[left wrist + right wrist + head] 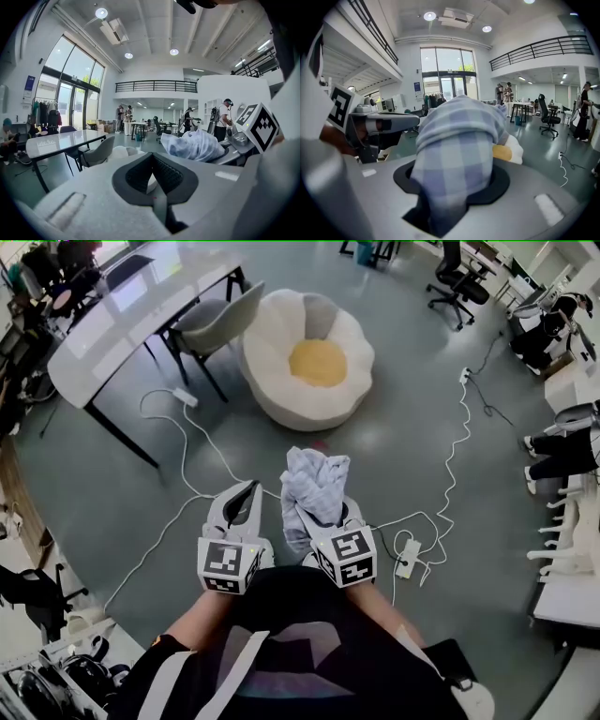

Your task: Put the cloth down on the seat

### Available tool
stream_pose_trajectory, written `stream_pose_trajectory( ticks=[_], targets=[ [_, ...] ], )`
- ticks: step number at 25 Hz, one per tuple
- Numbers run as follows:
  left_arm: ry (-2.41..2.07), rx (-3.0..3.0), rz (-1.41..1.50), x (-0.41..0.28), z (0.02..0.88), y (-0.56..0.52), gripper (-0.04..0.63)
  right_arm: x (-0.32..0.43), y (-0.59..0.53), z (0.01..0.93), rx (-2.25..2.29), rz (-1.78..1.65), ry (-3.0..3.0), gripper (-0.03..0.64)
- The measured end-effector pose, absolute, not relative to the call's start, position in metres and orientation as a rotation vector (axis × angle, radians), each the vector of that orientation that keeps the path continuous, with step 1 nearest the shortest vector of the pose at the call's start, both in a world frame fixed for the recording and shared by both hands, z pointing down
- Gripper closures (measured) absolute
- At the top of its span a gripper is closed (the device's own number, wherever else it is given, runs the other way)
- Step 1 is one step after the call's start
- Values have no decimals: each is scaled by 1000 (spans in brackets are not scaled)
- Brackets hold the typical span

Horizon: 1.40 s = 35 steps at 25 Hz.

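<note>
Head view is showing a long white glossy table (131,320) standing at the far left, with a grey upholstered chair on black legs (217,320) sitting just beside its right end. Right of that chair, a cream flower-shaped cushioned seat with a round yellow centre (309,357) is resting on the grey floor (112,493), and thin white cables (192,437) are trailing across the floor between the table and the person. Nearer, the left gripper (249,487) is pointing toward the seat with its white jaws pressed together at the tips. The left gripper view is showing nothing caught between its ribbed black pads (171,176), only a sliver of the seat showing through the narrow gap below the tips. Just beside it on the right, the right gripper (323,518) is pinching a crumpled pale blue and white checked cloth (314,482). The right gripper view is showing that cloth (457,154) filling the space between the jaws and bulging up and forward out of them. The cloth is hanging in the air near the person, well apart from the seat, which is lying farther ahead. Farther right, a white power strip (408,559) is lying on the floor with another white cable (459,437) snaking away toward the far side, and a black office chair on castors (457,282) is standing at the far right.
</note>
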<state>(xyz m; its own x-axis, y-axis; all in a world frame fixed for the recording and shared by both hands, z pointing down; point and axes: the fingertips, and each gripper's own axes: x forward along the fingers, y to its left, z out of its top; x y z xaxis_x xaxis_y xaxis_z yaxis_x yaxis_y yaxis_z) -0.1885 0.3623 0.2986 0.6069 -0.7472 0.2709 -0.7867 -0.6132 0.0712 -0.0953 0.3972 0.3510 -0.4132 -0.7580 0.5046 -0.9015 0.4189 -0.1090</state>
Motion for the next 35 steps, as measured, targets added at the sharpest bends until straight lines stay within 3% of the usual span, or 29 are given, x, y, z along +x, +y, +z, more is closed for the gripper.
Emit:
stream_pose_trajectory(
  ticks=[35],
  targets=[
    [-1211, 2697, 258, -248, 294, 329, 598, -139, 365, 334, 1583, 534, -2244, 374]
  ],
)
